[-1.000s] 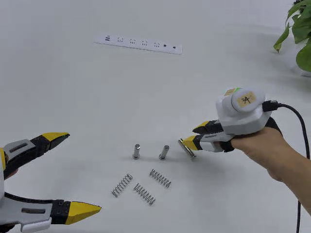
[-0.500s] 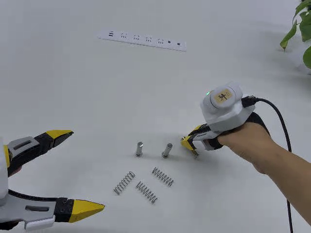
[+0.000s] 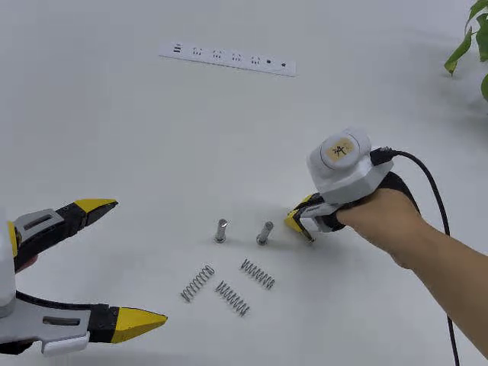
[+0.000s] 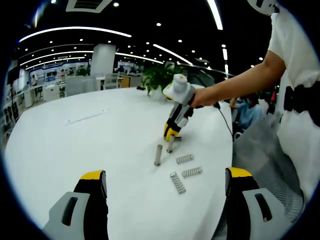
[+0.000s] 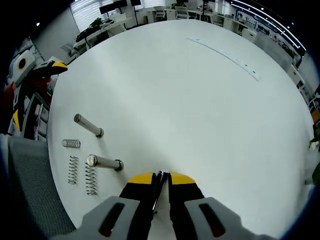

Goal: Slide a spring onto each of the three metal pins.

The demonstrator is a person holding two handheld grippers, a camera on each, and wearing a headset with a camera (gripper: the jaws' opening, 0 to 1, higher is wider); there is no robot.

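Two metal pins stand upright on the white table (image 3: 114, 122), one at the left (image 3: 221, 230) and one at the right (image 3: 264, 232). My right gripper (image 3: 299, 223) is shut on a third pin (image 3: 306, 235), just right of them, with the pin's tip near the table. In the right gripper view the held pin (image 5: 159, 184) shows as a thin sliver between the closed jaws. Three springs (image 3: 197, 283) (image 3: 230, 298) (image 3: 257, 274) lie loose in front of the pins. At the near left my left gripper (image 3: 128, 261) is wide open and holds nothing.
A white power strip (image 3: 227, 59) lies at the far side of the table. Leaves of a plant (image 3: 474, 42) reach in at the far right. The right gripper's black cable (image 3: 431, 191) trails off along the person's arm.
My right gripper has swung the held pin from a slanted, sideways pose to a steeper one and shifted slightly left toward the standing pins. The left gripper stays open.
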